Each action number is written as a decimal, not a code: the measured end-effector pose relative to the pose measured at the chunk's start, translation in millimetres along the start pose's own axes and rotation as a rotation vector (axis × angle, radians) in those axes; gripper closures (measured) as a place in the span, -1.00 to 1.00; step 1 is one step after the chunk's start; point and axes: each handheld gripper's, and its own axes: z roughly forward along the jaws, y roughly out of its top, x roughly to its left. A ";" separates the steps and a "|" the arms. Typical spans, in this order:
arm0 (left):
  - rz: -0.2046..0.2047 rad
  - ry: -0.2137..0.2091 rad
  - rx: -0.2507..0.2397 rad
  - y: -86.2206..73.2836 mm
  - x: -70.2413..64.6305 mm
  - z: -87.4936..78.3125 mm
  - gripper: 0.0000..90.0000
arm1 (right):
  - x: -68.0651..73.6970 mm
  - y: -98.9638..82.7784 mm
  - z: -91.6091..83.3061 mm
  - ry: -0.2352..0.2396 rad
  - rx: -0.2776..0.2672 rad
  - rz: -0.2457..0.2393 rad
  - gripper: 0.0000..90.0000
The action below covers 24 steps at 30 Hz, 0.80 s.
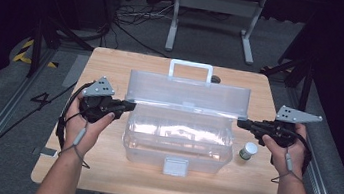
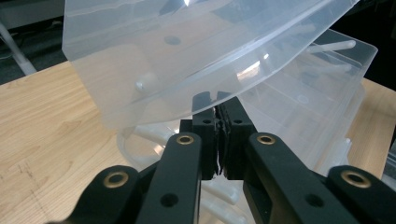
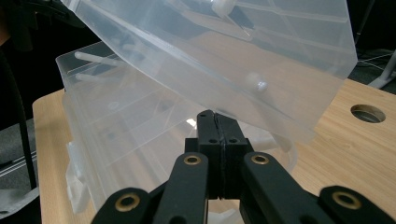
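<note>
A clear plastic toolbox [image 1: 178,138] stands mid-table with its lid [image 1: 188,91] raised and tilted. My left gripper [image 1: 131,106] is at the lid's left end and my right gripper [image 1: 241,123] at its right end. In the left gripper view the jaws [image 2: 216,100] are pressed together, tips right under the lid's lower edge [image 2: 187,51], with the box body [image 2: 303,107] behind. The right gripper view is similar: shut jaws [image 3: 214,116] sit just beneath the lid [image 3: 243,51], beside the box body [image 3: 121,121]. Nothing is between either pair of jaws.
A small jar with a white cap [image 1: 249,150] stands on the wooden table [image 1: 113,69] just right of the box, below my right gripper. The box's latch [image 1: 175,166] faces the front edge. A round hole [image 3: 367,113] is in the tabletop behind the box.
</note>
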 end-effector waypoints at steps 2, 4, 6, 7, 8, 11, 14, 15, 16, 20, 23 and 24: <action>-0.010 -0.007 -0.009 -1.0 1.8 0.4 0.98 | 0.7 -0.5 -0.1 0.000 -0.002 0.000 1.00; -0.010 -0.005 -0.008 -1.4 3.3 1.0 0.99 | 1.3 -1.1 -0.7 -0.002 -0.002 0.001 1.00; -0.013 -0.007 -0.012 -1.3 4.1 1.8 0.99 | 1.8 -1.7 -1.9 -0.004 -0.004 0.001 1.00; -0.013 -0.006 -0.012 -1.2 4.4 2.3 0.99 | 2.1 -2.0 -2.8 -0.006 -0.002 0.001 1.00; -0.015 -0.007 -0.013 -1.0 4.5 2.7 0.99 | 2.5 -2.2 -3.7 -0.007 -0.005 0.001 1.00; -0.012 -0.006 -0.013 -0.2 5.1 3.1 0.99 | 3.3 -3.1 -7.0 -0.012 -0.008 0.002 1.00; -0.019 -0.012 -0.020 0.2 6.7 3.1 0.99 | 4.0 -4.1 -9.3 -0.025 -0.008 0.000 1.00; -0.019 -0.013 -0.022 0.3 7.0 3.2 0.99 | 4.2 -4.6 -10.0 -0.033 -0.007 0.001 0.98; -0.018 -0.013 -0.021 0.6 7.3 3.2 0.99 | 4.2 -4.9 -10.4 -0.036 -0.007 0.001 0.97; -0.019 -0.013 -0.022 2.2 8.0 3.7 0.99 | 3.5 -7.0 -13.1 -0.051 -0.006 0.012 0.82; -0.016 -0.016 -0.023 3.2 8.9 4.3 0.99 | 2.2 -9.3 -14.2 -0.084 0.000 0.017 0.75; -0.014 -0.016 -0.022 3.6 9.2 4.4 0.99 | 2.0 -9.8 -14.4 -0.089 0.000 0.021 0.72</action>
